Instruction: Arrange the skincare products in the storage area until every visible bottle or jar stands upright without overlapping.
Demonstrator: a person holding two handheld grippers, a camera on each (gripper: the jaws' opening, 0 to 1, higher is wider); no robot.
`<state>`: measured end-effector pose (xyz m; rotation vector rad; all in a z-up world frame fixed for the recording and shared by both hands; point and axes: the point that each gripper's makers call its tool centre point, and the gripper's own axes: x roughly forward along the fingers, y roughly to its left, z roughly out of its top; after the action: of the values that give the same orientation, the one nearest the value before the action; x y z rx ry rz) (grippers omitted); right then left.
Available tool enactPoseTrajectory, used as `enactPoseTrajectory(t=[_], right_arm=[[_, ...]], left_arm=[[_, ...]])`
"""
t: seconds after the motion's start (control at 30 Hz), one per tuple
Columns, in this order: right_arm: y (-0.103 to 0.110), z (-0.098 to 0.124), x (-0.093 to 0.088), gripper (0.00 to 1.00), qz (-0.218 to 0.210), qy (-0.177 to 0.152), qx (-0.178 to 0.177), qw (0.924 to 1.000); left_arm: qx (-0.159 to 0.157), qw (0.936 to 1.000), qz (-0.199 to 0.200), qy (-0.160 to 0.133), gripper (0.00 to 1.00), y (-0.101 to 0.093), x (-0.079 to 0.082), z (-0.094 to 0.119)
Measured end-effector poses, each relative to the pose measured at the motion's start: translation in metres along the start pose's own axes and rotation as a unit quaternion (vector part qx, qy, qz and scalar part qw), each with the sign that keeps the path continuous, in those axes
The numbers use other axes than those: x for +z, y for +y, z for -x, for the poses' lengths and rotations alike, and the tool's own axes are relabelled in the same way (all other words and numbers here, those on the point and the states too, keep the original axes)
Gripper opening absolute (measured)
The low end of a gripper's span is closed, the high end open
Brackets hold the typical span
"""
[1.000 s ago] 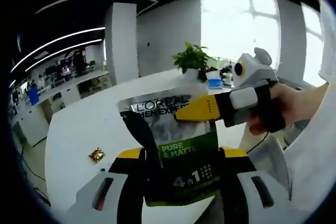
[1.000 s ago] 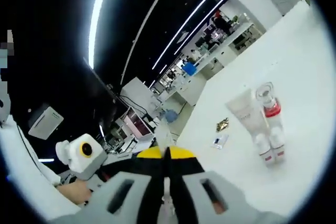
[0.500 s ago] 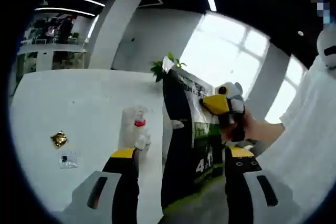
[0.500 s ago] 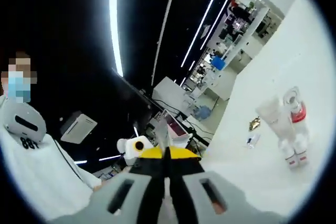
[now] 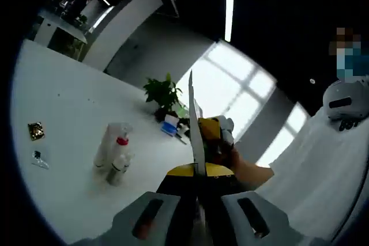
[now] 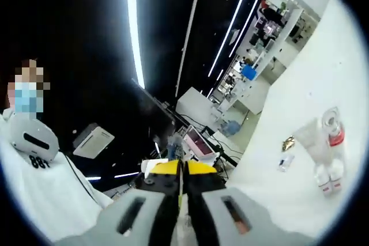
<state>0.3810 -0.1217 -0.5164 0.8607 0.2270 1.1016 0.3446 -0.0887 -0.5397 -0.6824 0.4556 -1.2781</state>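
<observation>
Now, in the left gripper view, the pouch point(image 5: 194, 125) has turned edge-on, pinched in the left gripper point(image 5: 199, 172); bottles point(image 5: 113, 152) stand on the table point(image 5: 69, 108). In the right gripper view, the right gripper point(image 6: 180, 168) also clamps the pouch point(image 6: 180, 191), held aloft and not yet stood up.

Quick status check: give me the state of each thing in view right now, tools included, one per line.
Left tool: shut on the pouch.
Right tool: shut on the same pouch.
Pouch: held off the table, seen edge-on, gripped by both tools.
Clear bottle with red collar: on the table, untouched; upright or lying, cannot tell.
White tube: beside that bottle, touching or overlapping it.
Gold wrapper: lying flat, apart.
Small sachet: lying flat near the wrapper.
</observation>
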Motion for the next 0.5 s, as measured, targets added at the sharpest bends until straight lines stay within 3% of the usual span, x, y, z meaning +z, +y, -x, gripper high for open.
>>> enactPoseTrajectory(t=[0.17, 0.4, 0.5], right_arm=[[0.003, 0.000, -0.010, 0.11, -0.033, -0.015, 0.016, 0.9992], [0.013, -0.008, -0.041, 0.11, -0.065, 0.003, 0.030, 0.9974], [0.013, -0.009, -0.041, 0.06, -0.065, -0.017, 0.029, 0.9973]], left_arm=[[-0.016, 0.9973, 0.032, -0.063, 0.00, -0.004, 0.023, 0.004], [-0.013, 0.9962, 0.031, -0.080, 0.00, -0.003, 0.037, 0.003], [-0.010, 0.9957, 0.037, -0.085, 0.00, -0.002, 0.039, 0.001]])
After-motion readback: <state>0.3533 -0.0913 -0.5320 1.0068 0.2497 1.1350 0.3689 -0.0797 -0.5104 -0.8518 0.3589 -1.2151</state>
